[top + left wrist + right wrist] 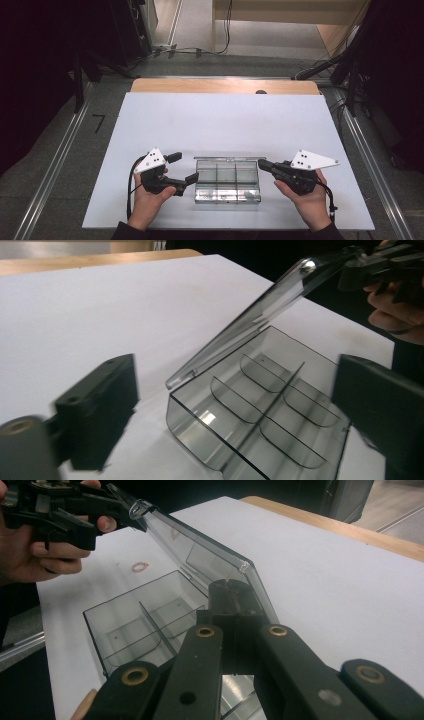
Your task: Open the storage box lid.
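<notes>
— Smoky clear plastic box at six o'clock on white table, lid raised?
— Yes. Left gripper at nine, jaws apart, empty; right gripper at three, clamped on lid edge.

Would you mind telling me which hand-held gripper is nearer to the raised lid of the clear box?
Right. The right hand-held gripper is shut on the lid edge; the left hand-held gripper stands open beside the box, apart from the lid.
</notes>
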Tool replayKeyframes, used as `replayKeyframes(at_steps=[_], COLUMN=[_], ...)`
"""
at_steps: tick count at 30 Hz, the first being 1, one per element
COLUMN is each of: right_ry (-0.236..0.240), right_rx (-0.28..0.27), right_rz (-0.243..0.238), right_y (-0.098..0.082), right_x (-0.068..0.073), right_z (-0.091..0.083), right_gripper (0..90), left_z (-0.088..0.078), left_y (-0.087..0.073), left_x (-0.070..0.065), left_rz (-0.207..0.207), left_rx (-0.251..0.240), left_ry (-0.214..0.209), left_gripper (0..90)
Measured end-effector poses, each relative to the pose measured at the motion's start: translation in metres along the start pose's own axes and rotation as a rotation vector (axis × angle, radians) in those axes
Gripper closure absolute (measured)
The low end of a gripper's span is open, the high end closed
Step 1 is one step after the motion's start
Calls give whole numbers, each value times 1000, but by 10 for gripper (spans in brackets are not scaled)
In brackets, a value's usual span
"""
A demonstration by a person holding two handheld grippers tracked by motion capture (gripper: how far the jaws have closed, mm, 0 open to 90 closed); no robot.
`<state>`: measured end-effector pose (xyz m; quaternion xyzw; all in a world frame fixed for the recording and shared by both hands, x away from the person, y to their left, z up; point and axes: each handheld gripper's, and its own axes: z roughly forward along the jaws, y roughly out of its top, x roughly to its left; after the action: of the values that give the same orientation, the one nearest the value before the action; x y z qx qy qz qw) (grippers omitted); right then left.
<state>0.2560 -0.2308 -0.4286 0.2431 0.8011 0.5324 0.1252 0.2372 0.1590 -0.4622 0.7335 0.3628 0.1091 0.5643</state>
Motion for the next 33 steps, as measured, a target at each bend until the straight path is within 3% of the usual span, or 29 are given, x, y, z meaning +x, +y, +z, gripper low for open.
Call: replayKeyframes(at_steps=[8,18,28,33], right_ry=[-14,-33,-54,-27], right_rx=[-10,-11,-6,-32], right_rz=[-1,-6,6,19], right_y=[8,16,15,11], right_x=[-7,-13,-19,-22], right_z=[2,6,4,-2], right_gripper=[885,885,880,730], left_z=[19,42,44,43], left_y=[6,13,16,16], left_x=[10,10,15,19], left_rz=[-4,13,-22,-37], left_rx=[39,68,47,46], left_ry=[11,18,6,-8], left_gripper=[0,327,580,621])
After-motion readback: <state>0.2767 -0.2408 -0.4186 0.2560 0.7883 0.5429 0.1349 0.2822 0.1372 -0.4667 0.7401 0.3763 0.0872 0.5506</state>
